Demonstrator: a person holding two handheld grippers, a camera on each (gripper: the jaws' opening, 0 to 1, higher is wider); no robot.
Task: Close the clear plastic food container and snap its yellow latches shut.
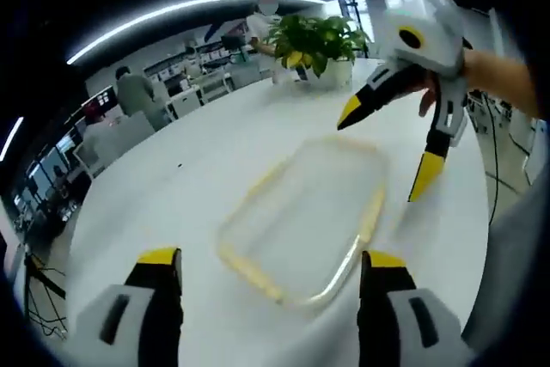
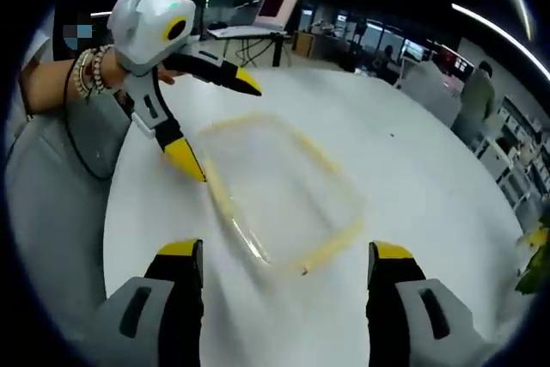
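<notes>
Both sets of jaws spread wide — left gripper (image 1: 269,268), right gripper (image 2: 286,262) flanking container (image 1: 305,217); press yellow latches (image 1: 371,215) squarely.

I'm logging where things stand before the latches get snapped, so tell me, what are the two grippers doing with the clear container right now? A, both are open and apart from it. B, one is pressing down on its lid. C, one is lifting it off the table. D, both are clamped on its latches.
A: the left gripper and right gripper both gape open, with the container lying untouched on the white table.
</notes>
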